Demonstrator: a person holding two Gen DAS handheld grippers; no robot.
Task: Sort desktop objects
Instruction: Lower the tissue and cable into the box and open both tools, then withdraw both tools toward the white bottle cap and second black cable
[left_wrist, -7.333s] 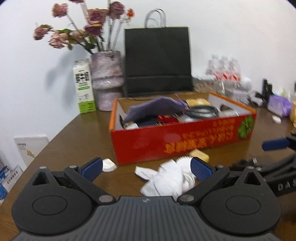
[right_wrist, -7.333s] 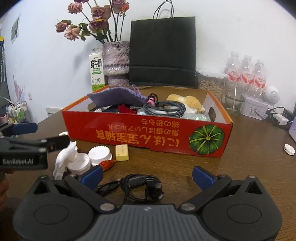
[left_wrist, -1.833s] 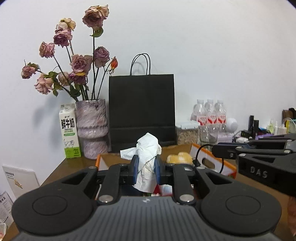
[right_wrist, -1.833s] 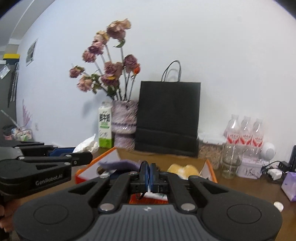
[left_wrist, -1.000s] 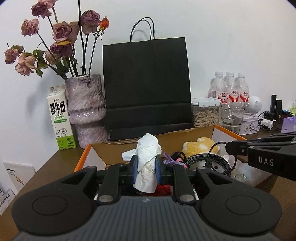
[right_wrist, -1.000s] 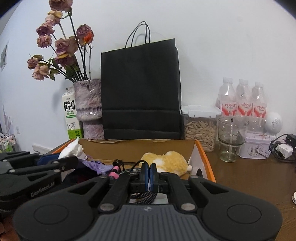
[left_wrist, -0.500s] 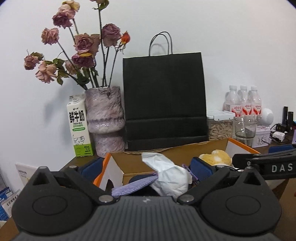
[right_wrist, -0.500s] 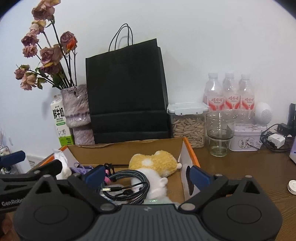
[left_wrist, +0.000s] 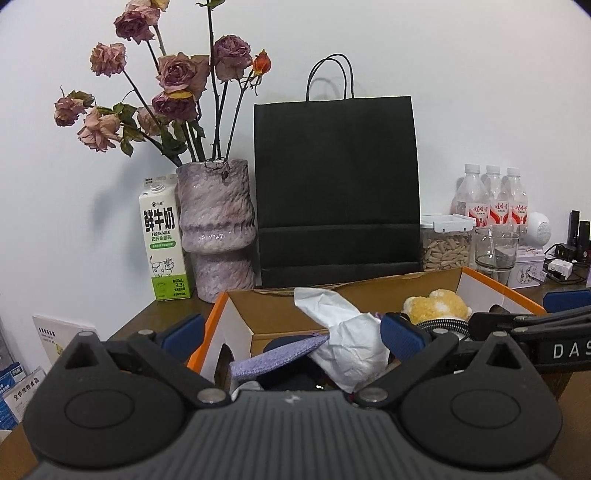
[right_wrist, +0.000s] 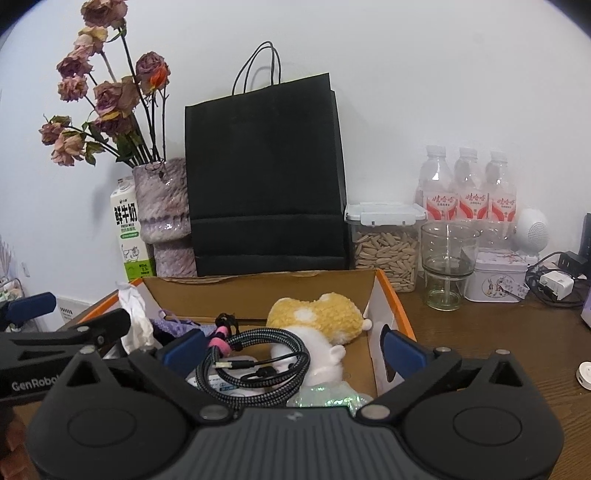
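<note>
Both of my grippers hover over the open cardboard box (right_wrist: 391, 295) on the wooden table (right_wrist: 517, 332). Left gripper (left_wrist: 291, 332): jaws spread wide, blue pads apart, nothing pressed between them. The crumpled white tissue (left_wrist: 343, 339) lies in the box between the pads, resting on a purple cloth (left_wrist: 280, 356), free of both pads as far as I can see. Right gripper (right_wrist: 291, 350): jaws wide and opening, pads clear of everything. Below it in the box a coiled braided cable (right_wrist: 258, 365) lies loose on a white item, with a yellow and white plush toy (right_wrist: 317, 314) just behind it and something pink and black at the cable's left. A shiny greenish wrapper (right_wrist: 328, 397) shows at the near edge. From the right wrist view the left gripper's arm comes in at the left edge, the tissue beside it at the box's left corner. Behind the box, along the wall: milk carton (left_wrist: 164, 240), mottled vase (left_wrist: 218, 229) with dried roses, black paper bag (left_wrist: 336, 192), a clip-lid jar of seeds (right_wrist: 386, 247), a glass (right_wrist: 447, 266), three water bottles (right_wrist: 465, 184), a small tin (right_wrist: 495, 277). Chargers and cords at the far right.
</note>
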